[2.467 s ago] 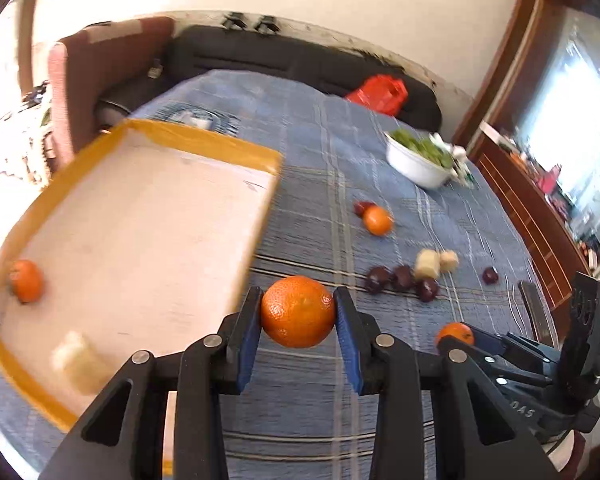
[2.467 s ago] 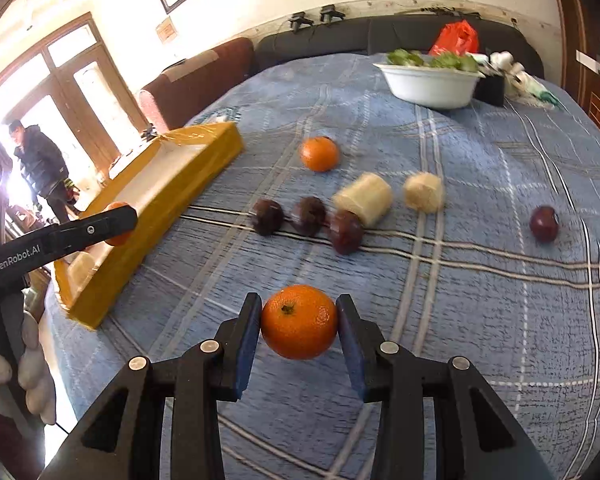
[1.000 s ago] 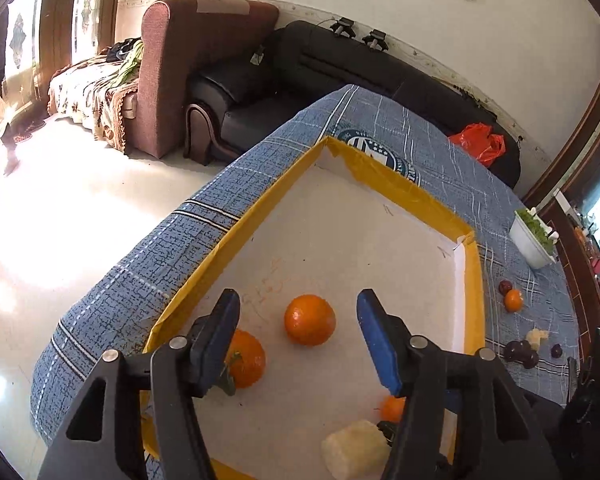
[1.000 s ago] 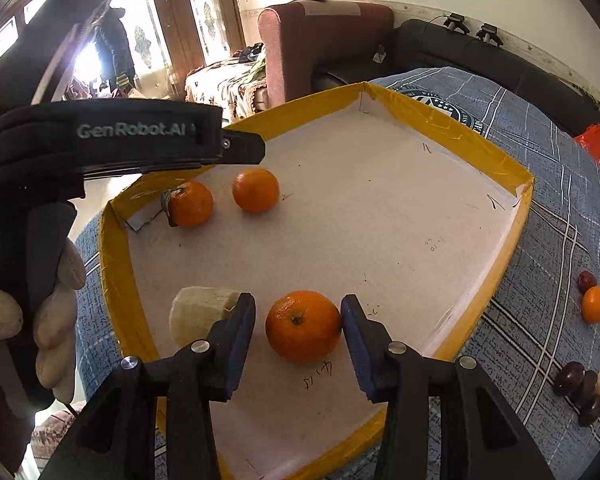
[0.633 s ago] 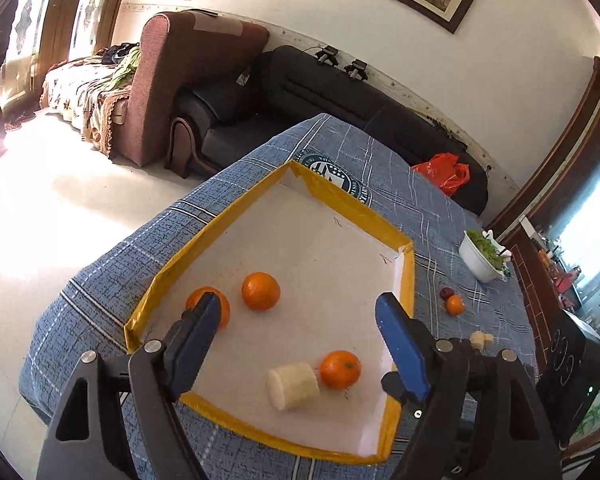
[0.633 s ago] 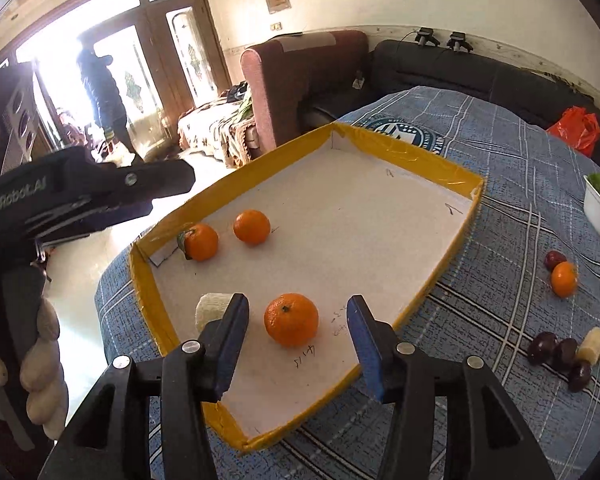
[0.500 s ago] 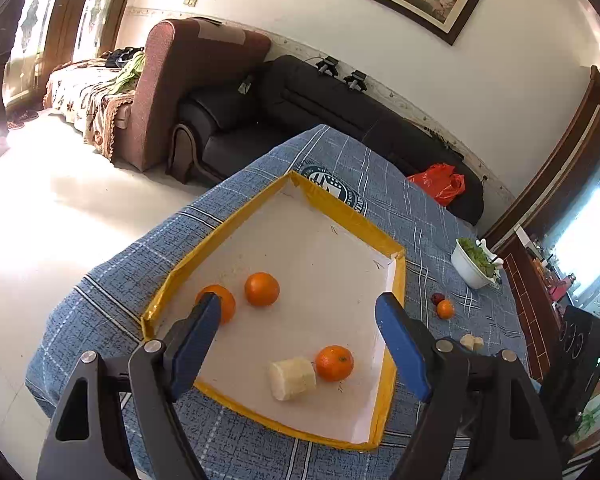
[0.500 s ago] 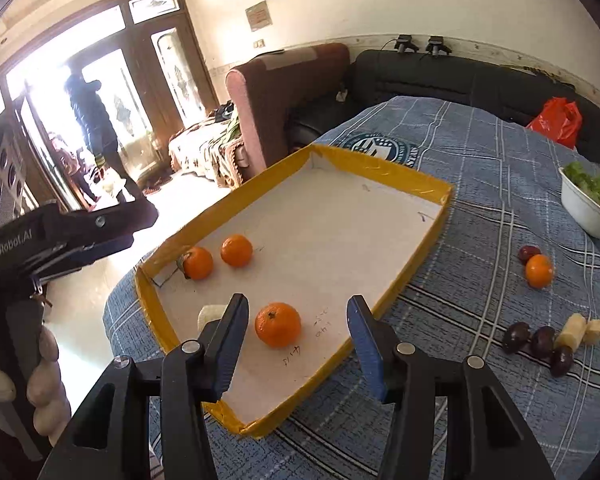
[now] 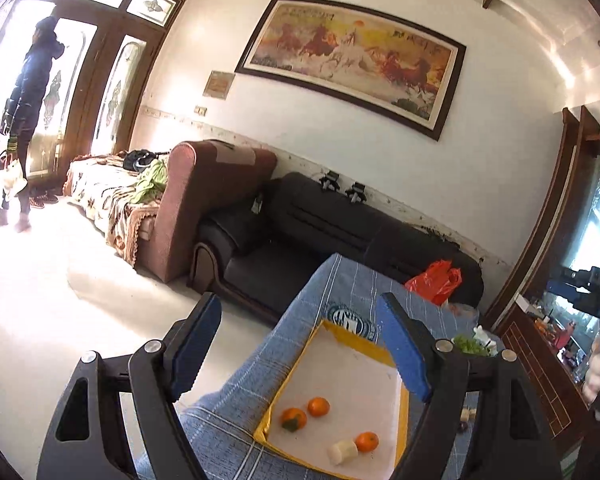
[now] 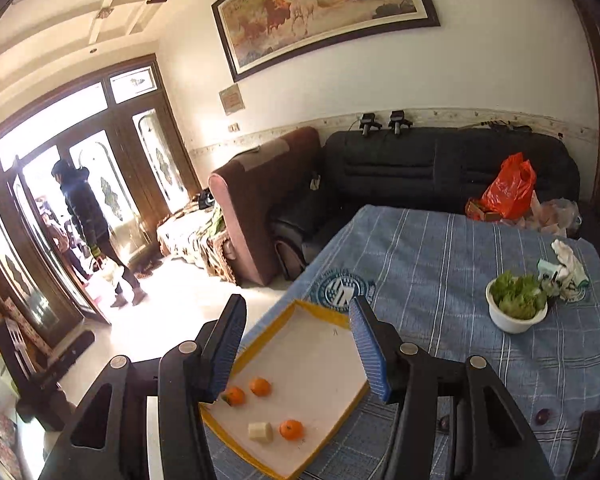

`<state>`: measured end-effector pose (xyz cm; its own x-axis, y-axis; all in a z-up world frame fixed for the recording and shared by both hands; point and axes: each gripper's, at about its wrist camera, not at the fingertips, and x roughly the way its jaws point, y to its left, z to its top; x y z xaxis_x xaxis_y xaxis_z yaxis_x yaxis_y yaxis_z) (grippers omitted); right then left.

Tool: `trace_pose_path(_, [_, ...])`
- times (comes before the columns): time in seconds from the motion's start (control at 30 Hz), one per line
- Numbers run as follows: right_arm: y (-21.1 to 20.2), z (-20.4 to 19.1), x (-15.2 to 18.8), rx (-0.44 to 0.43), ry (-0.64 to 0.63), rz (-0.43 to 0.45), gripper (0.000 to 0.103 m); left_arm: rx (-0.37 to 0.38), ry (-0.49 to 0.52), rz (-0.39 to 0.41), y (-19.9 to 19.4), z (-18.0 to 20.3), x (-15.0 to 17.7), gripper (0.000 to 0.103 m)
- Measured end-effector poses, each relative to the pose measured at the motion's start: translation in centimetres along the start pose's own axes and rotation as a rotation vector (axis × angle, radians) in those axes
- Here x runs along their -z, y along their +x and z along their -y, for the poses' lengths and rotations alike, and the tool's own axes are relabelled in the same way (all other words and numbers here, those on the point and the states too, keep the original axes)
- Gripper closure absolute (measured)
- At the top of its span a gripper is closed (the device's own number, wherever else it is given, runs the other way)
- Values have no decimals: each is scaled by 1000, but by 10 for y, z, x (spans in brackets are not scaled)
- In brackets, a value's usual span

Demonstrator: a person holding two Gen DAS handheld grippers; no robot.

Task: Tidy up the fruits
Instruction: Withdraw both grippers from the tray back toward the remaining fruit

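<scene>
A yellow-rimmed tray (image 9: 404, 412) (image 10: 287, 471) lies far below on the blue plaid table (image 10: 440, 264). In it are three oranges (image 9: 366, 441) (image 9: 318, 406) (image 9: 293, 418) and a pale banana piece (image 9: 342, 451); the right wrist view shows the same oranges (image 10: 291, 429) (image 10: 260, 386) (image 10: 235, 395) and banana piece (image 10: 260, 431). My left gripper (image 9: 300, 344) is open and empty, high above the tray. My right gripper (image 10: 296, 348) is open and empty, also high above it. A dark plum (image 10: 543, 415) lies on the cloth at the right.
A white bowl of greens (image 10: 516, 306) stands on the table's right side. A red bag (image 10: 508, 188) lies on the black sofa (image 10: 420, 164) behind the table. A brown armchair (image 9: 204, 208) stands at the left. A person (image 10: 94, 232) stands by the door.
Both grippers let go of their oranges into the tray, opened wide and rose far above the table. The tray now looks small below them.
</scene>
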<state>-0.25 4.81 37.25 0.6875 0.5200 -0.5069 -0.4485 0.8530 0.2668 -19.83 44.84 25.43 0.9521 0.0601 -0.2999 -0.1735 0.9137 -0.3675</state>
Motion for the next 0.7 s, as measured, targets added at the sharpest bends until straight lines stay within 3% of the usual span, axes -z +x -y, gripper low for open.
trace_pose_path(0.13, [-38,-14,-56,29,-3,73,35,39,7,54,-8,2,-21,24])
trace_pose_path(0.23, [-65,-10,-61,95,-12,133,30,94,-11,8,9,15,-20,24])
trace_pose_path(0.37, [-74,18,-31,146,16,112,30,94,16,-57,27,41,-9,24])
trace_pose_path(0.5, [-62,61,5,202,59,66,30,110,37,-80,33,70,16,18])
trace_pose_path(0.7, [-57,127,71,190,133,0,30,208,-5,-220,67,127,66,18])
